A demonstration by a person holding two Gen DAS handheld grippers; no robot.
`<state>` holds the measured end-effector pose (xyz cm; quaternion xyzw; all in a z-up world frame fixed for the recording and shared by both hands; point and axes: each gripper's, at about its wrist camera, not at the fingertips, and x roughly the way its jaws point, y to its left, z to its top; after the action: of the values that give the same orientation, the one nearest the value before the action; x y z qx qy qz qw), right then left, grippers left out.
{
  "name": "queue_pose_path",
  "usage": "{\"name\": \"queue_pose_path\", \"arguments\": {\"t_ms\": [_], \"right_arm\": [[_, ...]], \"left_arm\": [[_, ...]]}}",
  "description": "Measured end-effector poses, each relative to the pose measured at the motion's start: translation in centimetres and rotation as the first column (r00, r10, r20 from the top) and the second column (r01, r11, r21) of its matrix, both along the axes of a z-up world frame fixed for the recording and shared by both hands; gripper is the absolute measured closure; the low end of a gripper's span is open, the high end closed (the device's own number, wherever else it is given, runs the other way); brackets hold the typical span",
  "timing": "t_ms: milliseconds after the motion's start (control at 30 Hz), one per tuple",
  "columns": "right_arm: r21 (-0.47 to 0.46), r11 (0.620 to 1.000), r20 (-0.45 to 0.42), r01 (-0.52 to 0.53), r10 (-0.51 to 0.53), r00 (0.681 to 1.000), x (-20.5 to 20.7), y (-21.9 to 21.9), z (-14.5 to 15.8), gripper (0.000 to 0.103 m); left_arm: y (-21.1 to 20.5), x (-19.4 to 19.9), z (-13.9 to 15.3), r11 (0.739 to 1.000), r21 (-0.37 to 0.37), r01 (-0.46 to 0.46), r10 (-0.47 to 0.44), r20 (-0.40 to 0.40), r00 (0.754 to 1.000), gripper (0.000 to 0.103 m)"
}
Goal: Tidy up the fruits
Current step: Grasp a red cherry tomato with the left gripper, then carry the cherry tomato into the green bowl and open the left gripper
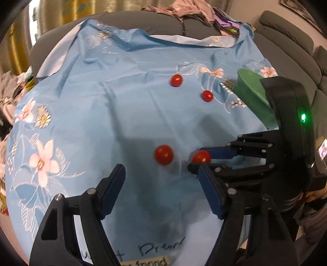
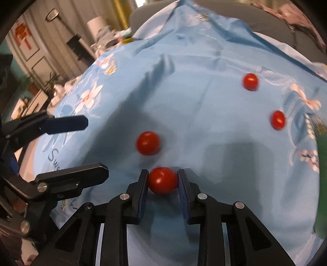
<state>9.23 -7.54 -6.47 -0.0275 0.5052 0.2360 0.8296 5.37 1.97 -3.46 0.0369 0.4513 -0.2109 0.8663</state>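
Several small red tomatoes lie on a light blue floral cloth [image 1: 122, 114]. My right gripper [image 2: 162, 178] is shut on one tomato [image 2: 162, 180] low over the cloth; the same tomato [image 1: 201, 157] shows between its fingers in the left wrist view. A second tomato [image 2: 148, 142] [image 1: 164, 154] lies just beyond it. Two more tomatoes [image 1: 176, 80] [image 1: 207, 96] lie farther off, near a green bowl [image 1: 252, 92]; they also show in the right wrist view [image 2: 250, 81] [image 2: 278, 120]. My left gripper [image 1: 162, 176] is open and empty, hovering just short of the second tomato.
The cloth [image 2: 204, 102] covers a grey sofa seat [image 1: 163, 22] with crumpled clothes [image 1: 184, 10] at its back. Another grey sofa [image 1: 290, 41] stands to the right. A yellow curtain [image 1: 18, 41] hangs at the left. The green bowl's edge [image 2: 321, 163] is at the right.
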Motion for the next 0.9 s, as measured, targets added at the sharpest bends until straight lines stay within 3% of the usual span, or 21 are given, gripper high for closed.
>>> {"name": "queue_pose_path", "arguments": {"t_ms": [133, 233, 333, 367, 600, 900], "right_arm": [[0.004, 0.998, 0.012, 0.067, -0.067, 0.998, -0.1, -2.7, 0.4, 0.073], [0.019, 0.994, 0.019, 0.107, -0.107, 0.994, -0.3, -4.5, 0.7, 0.073], [0.025, 0.992, 0.022, 0.124, -0.124, 0.992, -0.3, -5.4, 0.8, 0.073], [0.029, 0.992, 0.022, 0.126, -0.127, 0.992, -0.4, -5.7, 0.9, 0.073], [0.050, 0.990, 0.031, 0.132, -0.133, 0.991, -0.2, -6.4, 1.1, 0.073], [0.070, 0.986, 0.054, 0.151, -0.155, 0.987, -0.8, -7.3, 1.9, 0.073]], "left_arm": [[-1.6, 1.4, -1.1, 1.000, 0.016, 0.025, -0.024, -0.029, 0.999, 0.040], [-2.8, 2.7, -2.4, 0.999, 0.046, 0.022, -0.019, -0.062, 0.998, 0.052], [-3.5, 3.7, -3.5, 0.996, 0.095, -0.002, 0.009, -0.070, 0.998, 0.056], [-3.5, 3.9, -3.7, 0.995, 0.101, -0.009, 0.016, -0.075, 0.997, 0.062], [-2.9, 4.5, -4.3, 0.991, 0.121, -0.052, 0.060, -0.063, 0.996, 0.077], [-2.2, 3.6, -3.6, 0.996, 0.059, -0.073, 0.078, -0.099, 0.992, 0.077]]}}
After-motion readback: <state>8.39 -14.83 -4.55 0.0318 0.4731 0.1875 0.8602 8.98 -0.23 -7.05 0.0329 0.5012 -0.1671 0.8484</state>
